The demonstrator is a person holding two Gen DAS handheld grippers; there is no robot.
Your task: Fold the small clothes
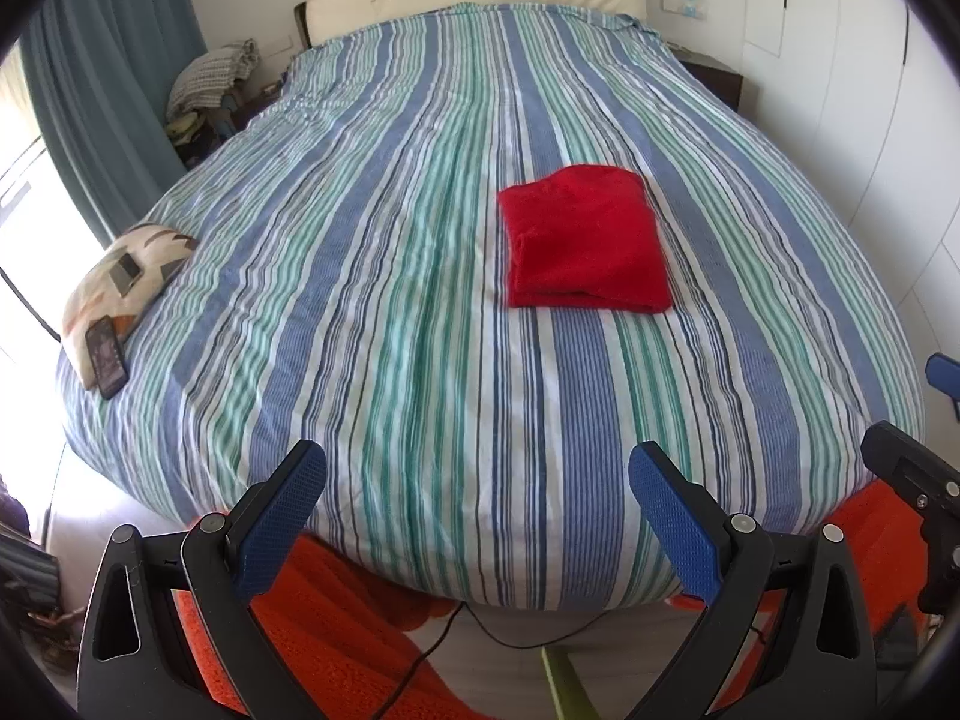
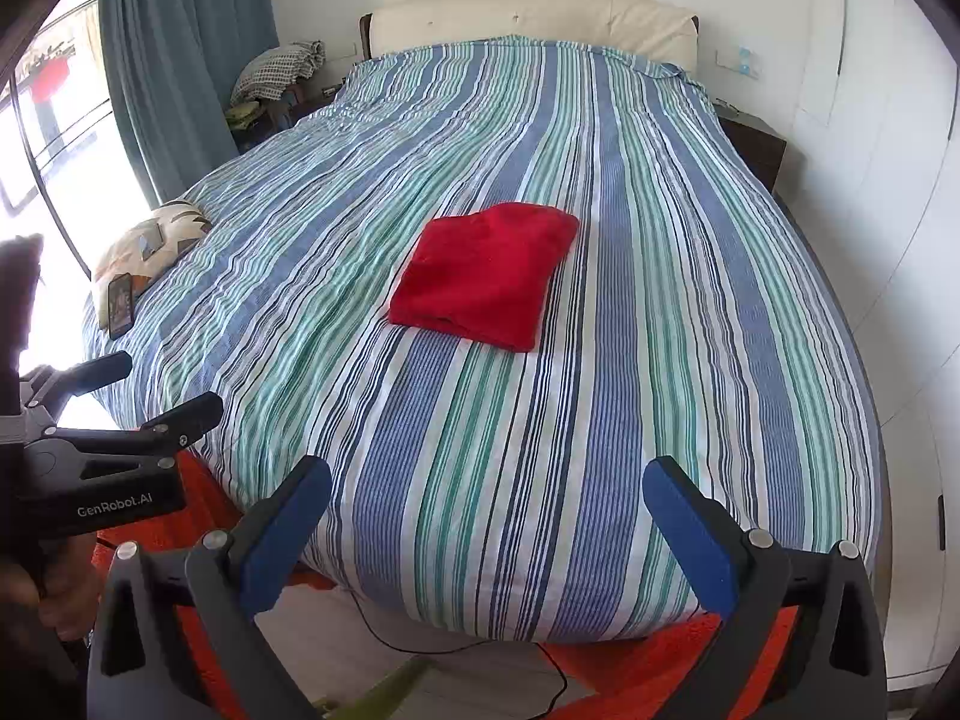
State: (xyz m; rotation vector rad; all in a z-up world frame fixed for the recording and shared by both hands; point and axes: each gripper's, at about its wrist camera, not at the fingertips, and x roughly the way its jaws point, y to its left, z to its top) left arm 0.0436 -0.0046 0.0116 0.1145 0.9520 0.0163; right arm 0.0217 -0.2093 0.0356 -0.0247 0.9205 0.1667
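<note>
- Left wrist view: left gripper (image 1: 477,483) spread wide, empty, held off the foot of the bed (image 1: 384,276). Folded red garment (image 1: 585,240) lies well ahead, right of centre, roughly square.
- Right wrist view: right gripper (image 2: 486,498) equally wide, empty. Garment (image 2: 486,273) ahead, barely left of centre; right gripper looks better lined up.

- "GenRobot.AI", white lettering on black body of left gripper (image 2: 171,384) (seen from right wrist view).
- No other text legible; phone screens too small to read.
</note>
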